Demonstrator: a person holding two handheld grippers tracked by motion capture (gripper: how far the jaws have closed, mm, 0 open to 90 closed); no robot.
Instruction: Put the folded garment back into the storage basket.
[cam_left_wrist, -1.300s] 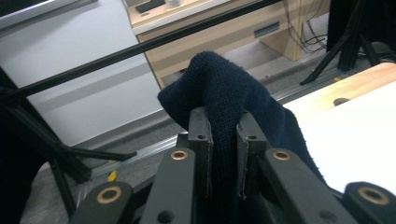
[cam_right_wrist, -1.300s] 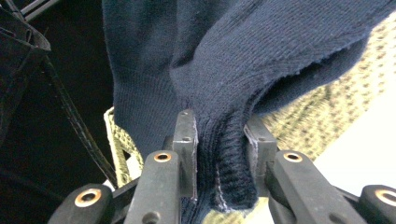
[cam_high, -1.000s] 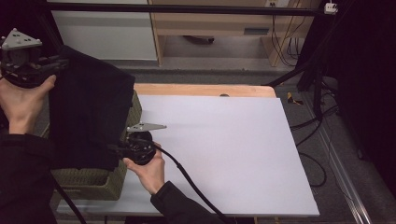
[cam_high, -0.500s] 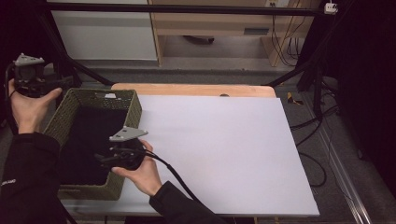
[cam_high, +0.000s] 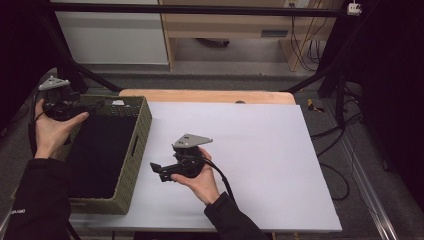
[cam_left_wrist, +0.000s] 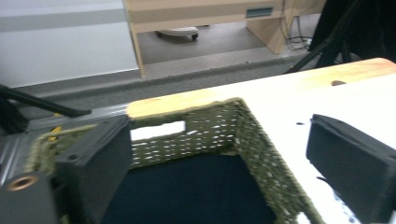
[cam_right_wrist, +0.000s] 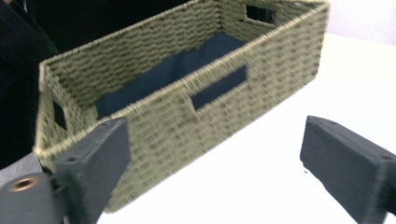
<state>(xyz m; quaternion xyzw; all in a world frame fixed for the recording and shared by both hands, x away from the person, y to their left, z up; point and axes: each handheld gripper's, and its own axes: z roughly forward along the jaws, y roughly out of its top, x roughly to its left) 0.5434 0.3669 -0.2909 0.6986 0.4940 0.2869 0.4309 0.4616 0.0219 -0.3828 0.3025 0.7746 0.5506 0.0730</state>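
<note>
A second ago the left gripper (cam_high: 64, 102) and the right gripper (cam_high: 161, 171) were both holding up a big dark cloth (cam_high: 97, 155) over the basket (cam_high: 136, 145). Now the cloth lies flat in the bottom of the basket, at the left end of the white surface (cam_high: 250, 150). Going from left to right: the left gripper was up high at the far left, pinching the top of the cloth. It has come down and now sits by the far left corner of the basket. Its jaws have just been opening, and in the left gripper view they are spread wide with nothing between them, only the basket's far wall (cam_left_wrist: 201, 130) and the dark cloth (cam_left_wrist: 191, 196) below. The right gripper was pinching the lower edge of the cloth just over the basket's right wall. It has slid away to the right and now sits above the bare white surface, a little apart from the basket. Its jaws have just been opening too, and in the right gripper view they are spread wide and hold nothing, pointing back at the basket (cam_right_wrist: 187, 93) with the cloth (cam_right_wrist: 173, 70) inside. So it looks like the cloth has been let go and put away, and the job of getting it into the basket seems done or almost done.
</note>
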